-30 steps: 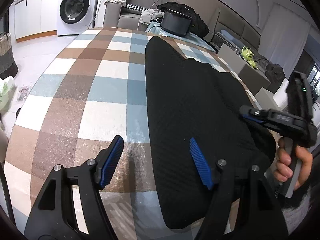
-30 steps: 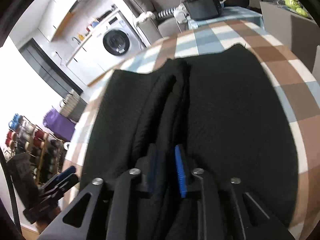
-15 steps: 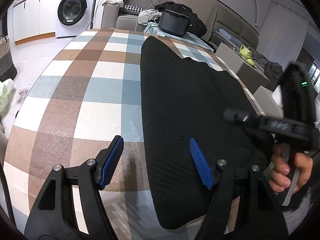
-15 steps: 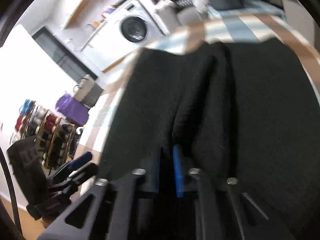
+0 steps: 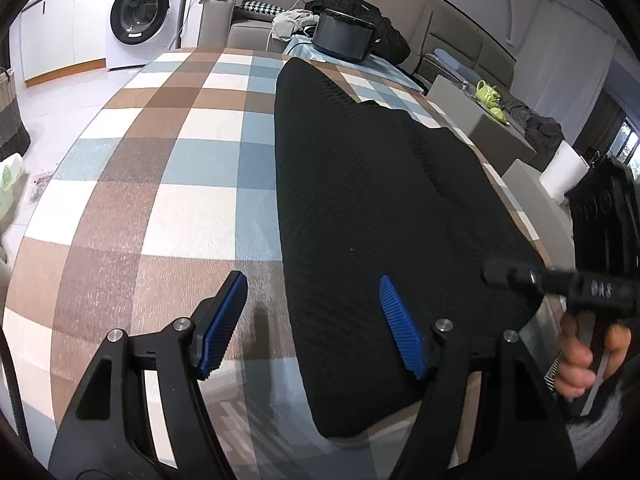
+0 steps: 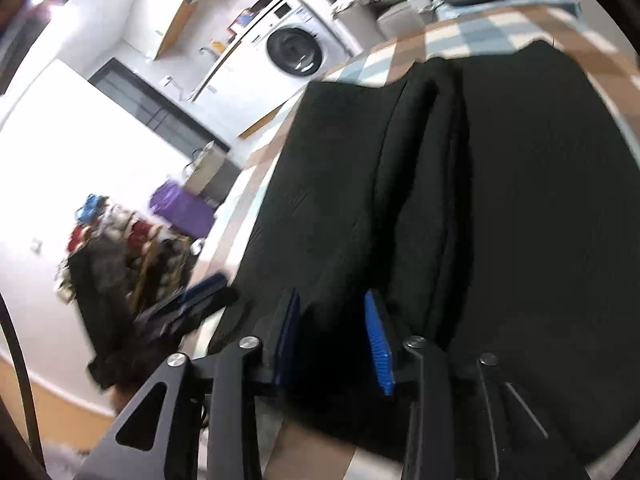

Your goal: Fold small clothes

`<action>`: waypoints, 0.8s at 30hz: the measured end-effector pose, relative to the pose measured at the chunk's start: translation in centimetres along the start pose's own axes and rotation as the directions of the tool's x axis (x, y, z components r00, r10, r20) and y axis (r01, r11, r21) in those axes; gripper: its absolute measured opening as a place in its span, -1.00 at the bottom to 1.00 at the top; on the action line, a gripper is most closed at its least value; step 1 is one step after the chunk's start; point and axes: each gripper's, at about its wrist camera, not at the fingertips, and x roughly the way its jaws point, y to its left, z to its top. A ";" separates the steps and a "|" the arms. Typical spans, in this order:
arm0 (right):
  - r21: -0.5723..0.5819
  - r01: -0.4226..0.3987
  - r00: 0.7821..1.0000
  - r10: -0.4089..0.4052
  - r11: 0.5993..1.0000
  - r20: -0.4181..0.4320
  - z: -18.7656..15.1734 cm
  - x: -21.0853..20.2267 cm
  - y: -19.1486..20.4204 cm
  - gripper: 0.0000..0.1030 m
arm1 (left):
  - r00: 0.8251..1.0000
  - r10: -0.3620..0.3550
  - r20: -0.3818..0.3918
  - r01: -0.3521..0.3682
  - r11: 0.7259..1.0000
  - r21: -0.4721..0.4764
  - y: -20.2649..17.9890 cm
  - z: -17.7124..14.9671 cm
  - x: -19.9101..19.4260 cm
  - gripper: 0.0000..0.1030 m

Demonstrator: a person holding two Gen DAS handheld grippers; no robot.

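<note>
Checked tablecloth (image 5: 168, 184), living room: your black garment (image 5: 380, 208) lay lengthwise from 12 to 6 o'clock, right of centre, folded ridge running along it. Left gripper (image 5: 316, 320): fingers wide, straddling its near left edge, holding nothing. Right gripper (image 6: 332, 340): fingers parted narrowly around the ridge. Advice: pinch both layers squarely, keep edges aligned. Washing machine (image 5: 140, 12) stood at 11 o'clock.

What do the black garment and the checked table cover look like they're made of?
The black garment looks like a soft matte knit: fine diagonal ribs run across it and it lies in rounded, limp folds. The checked table cover could be a coated or woven cloth: it lies flat, with a fine grain and a faint sheen in the paler squares. I can't say which.
</note>
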 end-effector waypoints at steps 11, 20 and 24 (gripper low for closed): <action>-0.156 0.000 0.999 0.008 0.988 0.050 -2.3 -0.9 2.8 -0.83 | 1.000 -0.024 0.015 0.024 0.999 0.025 -0.9 -1.0 -1.5 0.29; -0.161 0.084 0.996 -0.081 0.983 0.026 -1.2 -0.7 2.3 -0.19 | 0.998 -0.056 -0.027 0.057 0.998 0.042 -1.5 -1.8 -0.5 0.29; -0.081 0.218 0.973 -0.211 0.972 0.092 2.0 -0.6 0.4 -0.19 | 0.998 -0.050 -0.030 0.051 0.998 0.030 -1.3 -1.7 -0.3 0.29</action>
